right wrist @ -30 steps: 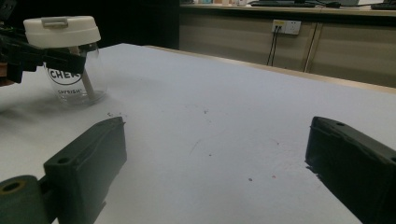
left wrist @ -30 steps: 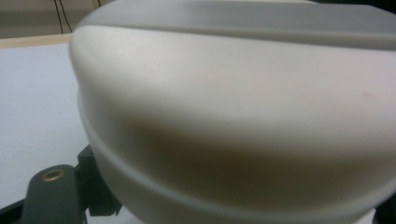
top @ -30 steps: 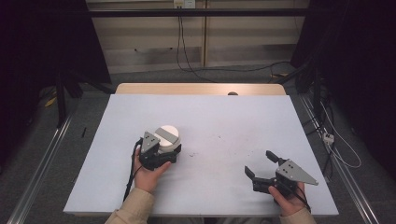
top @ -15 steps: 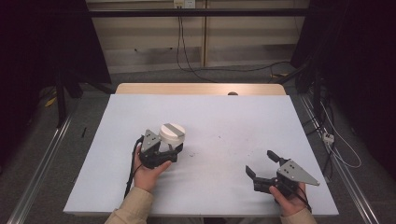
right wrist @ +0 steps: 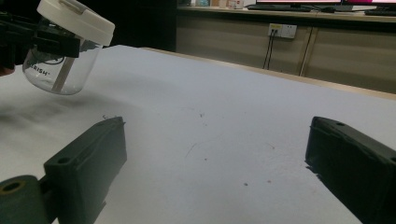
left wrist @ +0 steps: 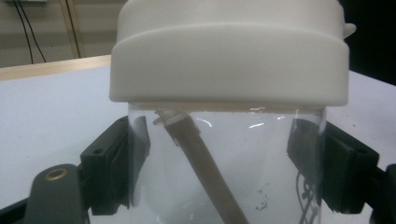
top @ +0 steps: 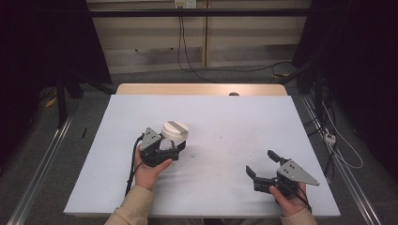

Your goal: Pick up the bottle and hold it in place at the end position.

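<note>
From the high view I have the left gripper [top: 174, 149] clamped on a clear jar [top: 172, 139] with a white lid [top: 175, 129], left of the middle of the white table [top: 225, 122]. The left gripper view gives me what that one cannot: both black pads pressed flat against the jar's clear wall, one on each side just under the lid's rim, and a brown stick [left wrist: 205, 172] leaning slantwise inside the jar [left wrist: 224, 168]. The jaws have just been closing, with the jar between them, and they now grip it firmly.

The right gripper view adds the height: the jar [right wrist: 63, 65] hangs tilted above the table surface, lid [right wrist: 77, 18] tipped away (a soft shadow lies on the tabletop beneath it), with printed lettering on the glass that I cannot read in full.

The right gripper [top: 264, 165] rests near the table's front right corner, jaws spread wide with bare tabletop between them, well apart from the jar.

For room: the whole far half of the table lies free, as does the stretch between the two grippers. The jar sits well inside the left edge; the right hand [top: 287, 199] is close to the near edge.
</note>
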### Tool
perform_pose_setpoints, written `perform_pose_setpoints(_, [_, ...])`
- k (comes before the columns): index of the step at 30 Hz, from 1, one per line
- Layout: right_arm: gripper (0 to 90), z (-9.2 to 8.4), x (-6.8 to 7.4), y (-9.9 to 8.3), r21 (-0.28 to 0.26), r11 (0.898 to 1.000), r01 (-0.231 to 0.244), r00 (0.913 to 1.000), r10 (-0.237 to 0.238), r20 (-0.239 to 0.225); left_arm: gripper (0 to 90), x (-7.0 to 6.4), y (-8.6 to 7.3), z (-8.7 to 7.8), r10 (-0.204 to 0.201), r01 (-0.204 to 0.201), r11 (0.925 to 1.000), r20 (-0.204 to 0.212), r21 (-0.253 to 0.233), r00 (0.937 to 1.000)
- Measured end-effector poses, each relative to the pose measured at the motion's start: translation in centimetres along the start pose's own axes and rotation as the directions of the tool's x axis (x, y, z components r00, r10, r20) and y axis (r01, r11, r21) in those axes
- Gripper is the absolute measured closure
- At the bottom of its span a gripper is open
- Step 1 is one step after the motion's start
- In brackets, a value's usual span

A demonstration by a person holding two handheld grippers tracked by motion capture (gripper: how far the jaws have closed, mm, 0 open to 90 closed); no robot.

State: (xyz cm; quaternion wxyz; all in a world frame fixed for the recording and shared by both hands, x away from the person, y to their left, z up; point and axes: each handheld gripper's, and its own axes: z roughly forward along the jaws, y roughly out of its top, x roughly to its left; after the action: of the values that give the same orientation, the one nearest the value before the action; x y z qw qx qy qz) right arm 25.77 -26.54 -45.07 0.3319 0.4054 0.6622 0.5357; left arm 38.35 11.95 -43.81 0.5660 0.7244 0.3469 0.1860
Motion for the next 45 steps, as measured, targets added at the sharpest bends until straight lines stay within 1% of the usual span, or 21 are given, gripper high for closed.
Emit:
perform_pose_setpoints(3, [4.7,0.1,0.0,0.0,-0.002,1.0,0.001,1.0,-0.001,-0.001,18.7,-0.1,0.3,0.2,0.012,-0.012,0.9998,0.011,-0.018,0.9999])
perform_pose_setpoints(4, [4.7,0.0,0.0,0.0,-0.002,1.0,0.0,1.0,0.0,-0.002,18.7,-0.2,0.3,0.2,0.007,-0.007,0.9998,0.013,-0.021,0.9999])
perform_pose_setpoints(6, [4.7,0.0,0.1,0.0,-0.005,1.0,0.004,1.0,-0.004,-0.003,18.7,-0.3,0.5,0.4,0.016,-0.015,0.9996,0.024,-0.025,0.9996])
perform_pose_setpoints(13, [4.8,0.2,0.1,0.1,-0.009,1.0,0.008,1.0,-0.008,-0.006,18.7,-0.3,0.6,0.9,0.022,-0.022,0.9994,0.03,-0.027,0.9993])
perform_pose_setpoints(14, [4.8,0.3,0.1,0.1,-0.01,1.0,0.005,1.0,-0.005,-0.006,18.8,-0.3,0.8,1.1,0.016,-0.015,0.9992,0.03,-0.037,0.9994])
perform_pose_setpoints(15, [4.7,0.3,0.1,0.2,-0.009,1.0,0.009,0.9999,-0.01,-0.008,18.8,-0.3,0.8,1.1,0.024,-0.022,0.9989,0.031,-0.042,0.9992])
perform_pose_setpoints(17, [4.8,0.4,0.1,0.2,-0.012,1.0,0.011,0.9999,-0.011,-0.011,18.8,-0.3,1.0,1.3,0.017,-0.016,0.9988,0.033,-0.046,0.9993])
perform_pose_setpoints(19, [4.7,0.4,0.2,0.2,-0.01,1.0,0.01,0.9999,-0.01,-0.011,18.8,-0.3,1.1,1.4,0.032,-0.03,0.9983,0.035,-0.05,0.9989])
perform_pose_setpoints(24, [4.8,0.3,0.3,0.3,-0.014,1.0,0.018,0.9998,-0.018,-0.006,18.8,-0.4,1.3,1.7,0.028,-0.026,0.9983,0.04,-0.052,0.9988])
perform_pose_setpoints(25, [4.8,0.3,0.3,0.3,-0.014,1.0,0.018,0.9998,-0.018,-0.006,18.8,-0.4,1.4,1.7,0.036,-0.033,0.9979,0.043,-0.055,0.9984])
perform_pose_setpoints(26, [4.8,0.3,0.3,0.3,-0.013,1.0,0.021,0.9998,-0.021,-0.005,18.8,-0.5,1.5,1.8,0.028,-0.026,0.9979,0.042,-0.059,0.9987])
perform_pose_setpoints(29, [4.8,0.2,0.3,0.3,-0.013,1.0,0.022,0.9998,-0.022,0.0,18.8,-0.7,1.8,2.1,0.042,-0.039,0.9975,0.051,-0.058,0.9978])
perform_pose_setpoints(30, [4.8,0.2,0.3,0.3,-0.014,1.0,0.022,0.9998,-0.022,0.001,18.8,-0.7,1.9,2.2,0.041,-0.038,0.9972,0.049,-0.065,0.9979])
perform_pose_setpoints(31, [4.8,0.2,0.3,0.4,-0.015,1.0,0.022,0.9998,-0.022,0.0,18.8,-0.8,1.9,2.2,0.028,-0.025,0.9975,0.05,-0.067,0.9984])
perform_pose_setpoints(33, [4.8,0.2,0.3,0.4,-0.017,1.0,0.024,0.9997,-0.024,0.001,18.8,-0.8,2.0,2.4,0.027,-0.023,0.9979,0.055,-0.061,0.9981])
perform_pose_setpoints(34, [4.8,0.1,0.3,0.4,-0.017,1.0,0.025,0.9997,-0.024,0.001,18.8,-0.8,2.0,2.4,0.027,-0.023,0.9979,0.055,-0.061,0.9981])
perform_pose_setpoints(35, [4.8,0.1,0.3,0.4,-0.017,1.0,0.026,0.9997,-0.026,0.001,18.8,-0.8,2.1,2.6,0.037,-0.033,0.9975,0.056,-0.062,0.9978])
perform_pose_setpoints(36, [4.7,0.1,0.3,0.4,-0.016,1.0,0.025,0.9997,-0.025,0.0,18.8,-0.8,2.2,2.7,0.03,-0.027,0.9976,0.057,-0.065,0.9979])
perform_pose_setpoints(41, [4.8,0.2,0.3,0.4,-0.015,0.999,0.028,0.9996,-0.028,-0.002,18.8,-1.0,2.6,3.2,0.038,-0.034,0.997,0.059,-0.07,0.9975])
perform_pose_setpoints(45, [4.8,0.1,0.3,0.4,-0.015,1.0,0.027,0.9996,-0.027,-0.002,18.8,-1.0,2.7,3.7,0.035,-0.031,0.9972,0.06,-0.068,0.9976])
